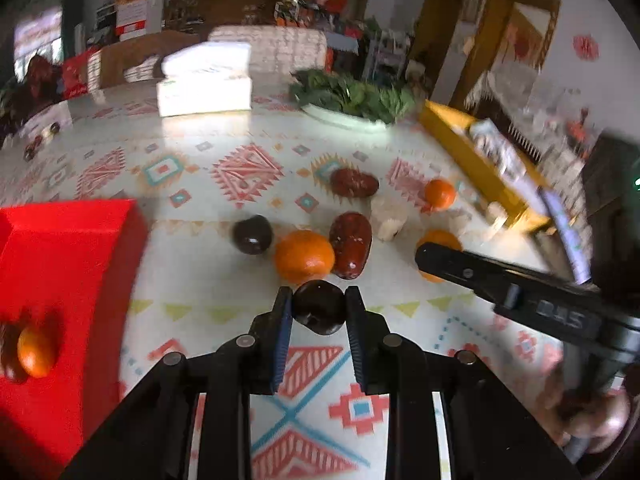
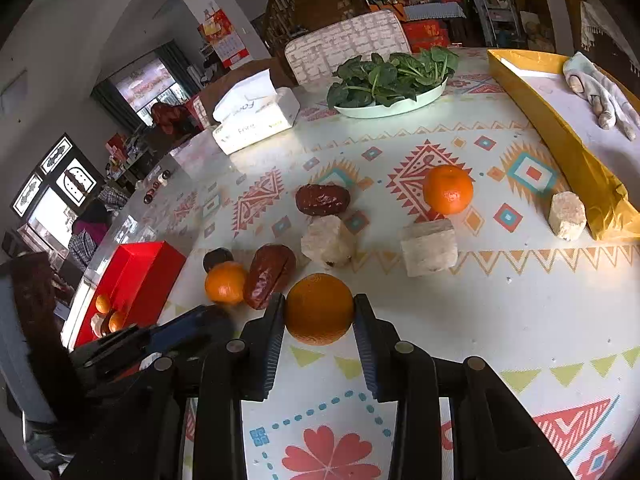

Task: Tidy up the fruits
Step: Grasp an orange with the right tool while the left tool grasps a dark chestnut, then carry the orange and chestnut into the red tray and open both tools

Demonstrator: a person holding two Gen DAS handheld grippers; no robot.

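Observation:
My left gripper (image 1: 319,300) is shut on a small dark round fruit (image 1: 319,307), just above the patterned tablecloth. My right gripper (image 2: 319,304) is shut on an orange (image 2: 319,309), both pads pressing its sides. Loose on the table beyond lie another orange (image 1: 304,256), two red dates (image 1: 351,245) (image 1: 354,183), a second dark fruit (image 1: 253,234) and a far orange (image 2: 448,189). A red box (image 1: 80,240) at the left holds an orange (image 1: 36,350) and other fruit. The right gripper's finger (image 1: 460,268) crosses the left wrist view's right side.
Three pale crumbly blocks (image 2: 328,242) (image 2: 429,246) (image 2: 567,215) sit among the fruit. A yellow box (image 2: 560,136) with a glove (image 2: 600,92) in it lies at the right. A tissue box (image 2: 256,116) and a plate of greens (image 2: 392,80) stand at the back.

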